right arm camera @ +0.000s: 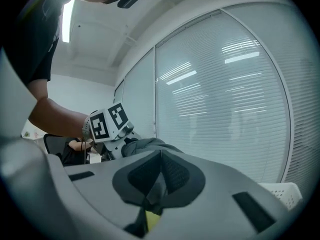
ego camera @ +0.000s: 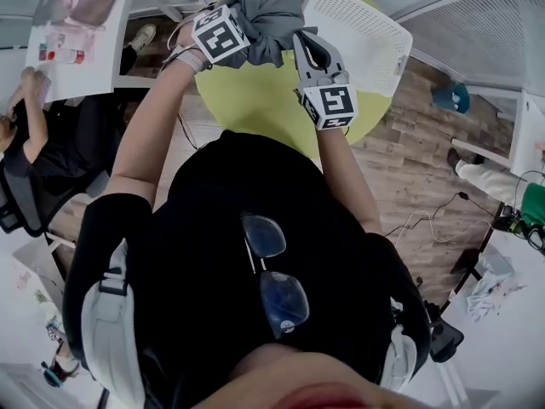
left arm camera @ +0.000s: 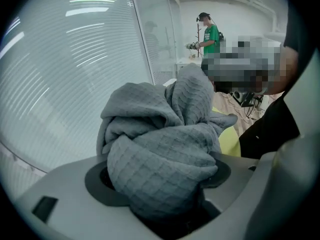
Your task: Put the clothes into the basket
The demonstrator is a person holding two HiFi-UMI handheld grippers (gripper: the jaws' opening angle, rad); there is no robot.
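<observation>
Head view only: grey garment strung between both claws, by the white basket rim, over the green table. Left gripper clamps a thick bunch. Right gripper pinches a thin fold, jaws nearly together.

Grey garment bunched between left tool and right tool, fills gap. Green counter bare beneath: free passage. White basket far right. Slatted blinds close behind.
</observation>
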